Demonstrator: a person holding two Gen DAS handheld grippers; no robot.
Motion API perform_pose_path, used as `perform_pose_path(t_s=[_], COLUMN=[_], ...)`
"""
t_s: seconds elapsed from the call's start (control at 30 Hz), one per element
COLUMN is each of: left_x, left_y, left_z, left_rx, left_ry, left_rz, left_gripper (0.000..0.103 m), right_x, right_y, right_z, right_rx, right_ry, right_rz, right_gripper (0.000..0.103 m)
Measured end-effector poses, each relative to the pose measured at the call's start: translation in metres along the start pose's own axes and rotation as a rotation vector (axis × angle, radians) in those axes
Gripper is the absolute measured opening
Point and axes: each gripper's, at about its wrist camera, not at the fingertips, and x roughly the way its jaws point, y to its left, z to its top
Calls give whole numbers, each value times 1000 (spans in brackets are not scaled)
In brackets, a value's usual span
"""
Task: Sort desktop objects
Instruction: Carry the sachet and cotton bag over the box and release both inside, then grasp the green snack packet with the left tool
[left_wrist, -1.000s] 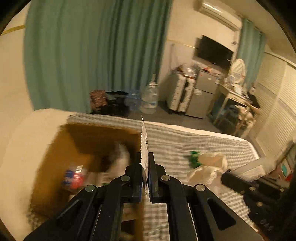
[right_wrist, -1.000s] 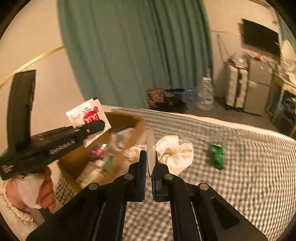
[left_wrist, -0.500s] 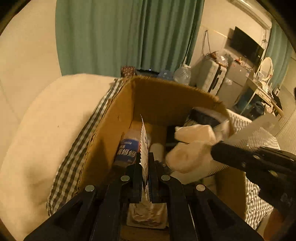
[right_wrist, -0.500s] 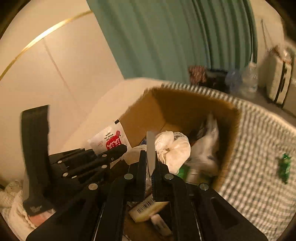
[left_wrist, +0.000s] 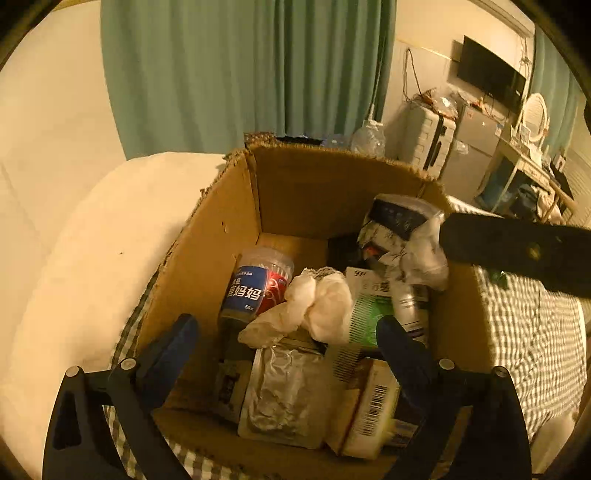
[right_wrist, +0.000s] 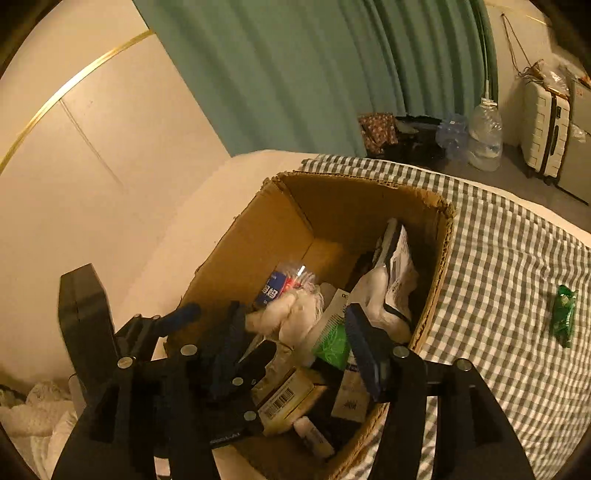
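Note:
An open cardboard box (left_wrist: 218, 236) (right_wrist: 439, 243) sits on a checked bedcover (right_wrist: 509, 280). It holds a blue-labelled jar (left_wrist: 255, 284), a crumpled white cloth (left_wrist: 317, 306) (right_wrist: 284, 317), a silver packet (left_wrist: 284, 398), a barcoded box (left_wrist: 369, 413) and other items. My left gripper (left_wrist: 288, 332) is open and empty over the box. My right gripper (right_wrist: 291, 332) is open and empty over the box, beside the left gripper's fingers (right_wrist: 184, 314). A small green packet (right_wrist: 563, 310) lies on the bedcover to the right.
A cream pillow (left_wrist: 85, 266) lies left of the box. A green curtain (right_wrist: 332, 66) hangs behind. Water bottles (right_wrist: 484, 136) and a white suitcase (right_wrist: 546, 129) stand on the floor beyond the bed. A desk (left_wrist: 528, 173) stands at far right.
Both grippers have opened over the box. The left let go of its red-and-white sachet and the right let go of the white cloth, which now lies in the box.

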Motion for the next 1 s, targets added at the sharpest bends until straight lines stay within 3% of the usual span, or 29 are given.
perform_pose_path(t_s=[0.23, 0.4, 0.63, 0.8, 1.0], left_x=[-43, -69, -82, -69, -39], left_y=[-26, -67, -144, -199, -253], left_z=[4, 7, -1, -4, -6], left_rx=[3, 13, 44, 102, 140], left_ry=[-43, -81, -112, -102, -86], left_rz=[-34, -72, -106, -105, -75], left_gripper=[99, 100, 100, 100, 100], right_x=[-65, -119, -183, -204, -200], right_y=[7, -11, -68, -120, -184], right_z=[-14, -42, -77, -97, -110], right_rx=[-55, -63, -4, 80, 170], right_ry=[-152, -243, -320, -351, -333], right_rz=[-80, -236, -425, -473, -518], right_gripper=[56, 57, 62, 63, 63])
